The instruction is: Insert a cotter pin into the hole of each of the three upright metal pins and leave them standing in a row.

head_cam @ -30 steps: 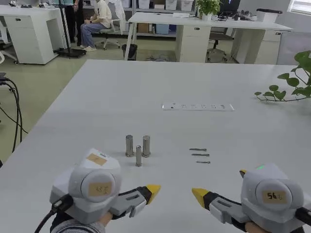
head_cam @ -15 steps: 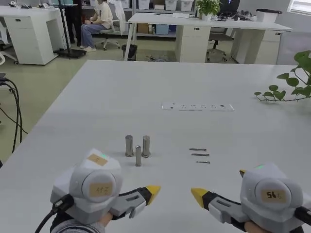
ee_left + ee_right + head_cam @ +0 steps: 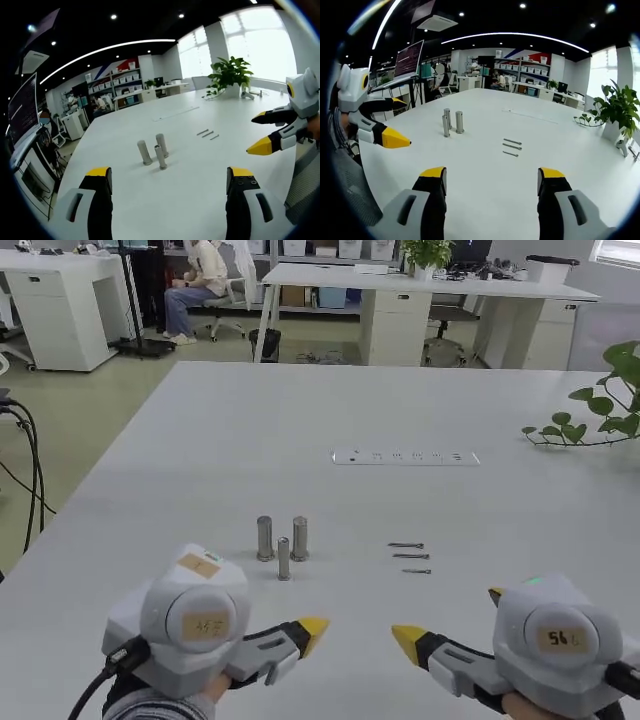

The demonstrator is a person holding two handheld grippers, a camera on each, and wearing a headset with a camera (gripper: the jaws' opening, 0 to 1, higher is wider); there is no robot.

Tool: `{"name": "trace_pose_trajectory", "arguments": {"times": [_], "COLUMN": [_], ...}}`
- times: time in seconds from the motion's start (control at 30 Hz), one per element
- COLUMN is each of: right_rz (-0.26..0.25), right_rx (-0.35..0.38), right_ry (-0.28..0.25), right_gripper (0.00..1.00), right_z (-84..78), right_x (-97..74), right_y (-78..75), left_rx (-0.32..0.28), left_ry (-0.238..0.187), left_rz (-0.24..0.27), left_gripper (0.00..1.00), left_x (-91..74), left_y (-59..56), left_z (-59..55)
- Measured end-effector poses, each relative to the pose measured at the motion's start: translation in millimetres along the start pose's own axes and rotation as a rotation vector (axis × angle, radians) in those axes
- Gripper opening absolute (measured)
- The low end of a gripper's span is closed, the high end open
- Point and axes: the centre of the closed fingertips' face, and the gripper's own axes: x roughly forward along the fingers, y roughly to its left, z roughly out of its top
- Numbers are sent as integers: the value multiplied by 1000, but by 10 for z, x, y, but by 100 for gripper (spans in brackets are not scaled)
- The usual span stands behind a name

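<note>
Jaws of the left gripper stand wide apart in its own view, yellow tips up, with nothing between them but bare table. Jaws of the right gripper are spread just as wide and hold nothing. In the head view both grippers hover low over the near edge of the table, left one on the left and right one on the right, tips turned inward toward each other and well apart.

Ahead of the left gripper, near the middle of the table, stand the 3 metal pins. All 3 are upright and close together. They form a small triangle: 2 side by side at the back and 1 shorter-looking pin in front, between them. Whether any of them touch cannot be told.

To the right of that group, apart from it and ahead of the right gripper, lie the 3 cotter pins. They rest flat on the table, roughly parallel, one behind another with small gaps between. None of them is in a metal pin.

Farther back on the table a white power strip lies crosswise. Leafy plant stems reach in over the right edge. Beyond the table are white desks, and a person sits at one of them.
</note>
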Motion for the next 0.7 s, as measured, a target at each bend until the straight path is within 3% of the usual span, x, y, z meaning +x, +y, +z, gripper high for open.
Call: {"name": "trace_pose_trajectory", "arguments": {"times": [0.27,0.7], "right_rz": [13,23], "right_rx": [-7,0], "right_ry": [8,12], "right_gripper": [72,71], "right_z": [-18,-30], "right_x": [7,15], "right_y": [41,59], "left_rx": [23,-2], "left_ry": [7,6], "left_rz": [4,-3], "left_gripper": [94,95], "left_x": [-5,1], "left_y": [-4,-5], "left_z": [2,0]}}
